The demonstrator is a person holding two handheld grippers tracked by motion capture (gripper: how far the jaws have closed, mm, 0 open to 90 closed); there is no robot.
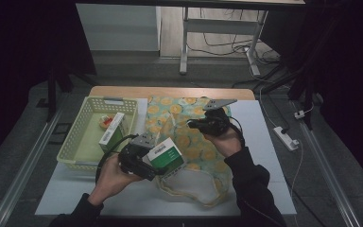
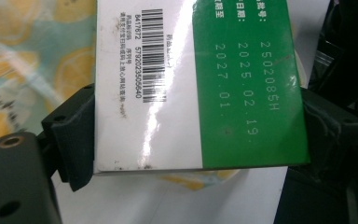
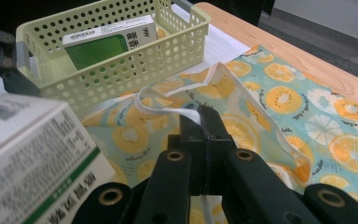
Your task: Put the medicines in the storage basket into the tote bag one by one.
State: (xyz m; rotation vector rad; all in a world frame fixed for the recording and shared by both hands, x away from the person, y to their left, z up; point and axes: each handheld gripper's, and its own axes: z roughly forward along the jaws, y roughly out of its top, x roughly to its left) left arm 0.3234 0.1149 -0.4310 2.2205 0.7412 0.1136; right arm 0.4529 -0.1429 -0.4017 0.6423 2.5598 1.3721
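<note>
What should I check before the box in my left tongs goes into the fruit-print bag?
1. Left tongs clamp the green and white box on both sides: ok.
2. Right tongs shut on the bag's white edge strap, lifting it: ok.
3. Mouth of the fruit-print bag open wide enough for the box: cannot tell.
4. Box lined up with the opening: cannot tell; in the high view it sits above the bag's near edge.
5. Second box stays in the yellow basket, out of the path: ok.
</note>
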